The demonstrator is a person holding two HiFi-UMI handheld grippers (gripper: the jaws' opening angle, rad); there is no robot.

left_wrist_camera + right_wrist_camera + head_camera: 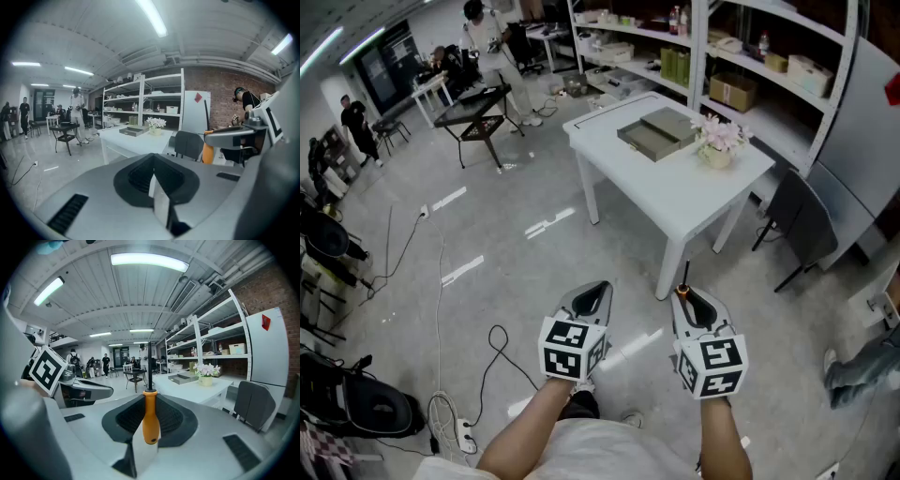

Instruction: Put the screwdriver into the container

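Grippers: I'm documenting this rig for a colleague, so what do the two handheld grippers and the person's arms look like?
The left gripper and right gripper are alike: smooth light-grey shells tapering to a point, with a dark ribbed recess around the jaws. Each carries a white cube printed with black square markers. No cables attached. The forearms are unsleeved; the person wears a light top.

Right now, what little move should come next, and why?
Probably walk up to the white table. The right gripper is shut on the screwdriver, holding its orange handle, but the grey container lies on that table, well ahead and likely out of reach.
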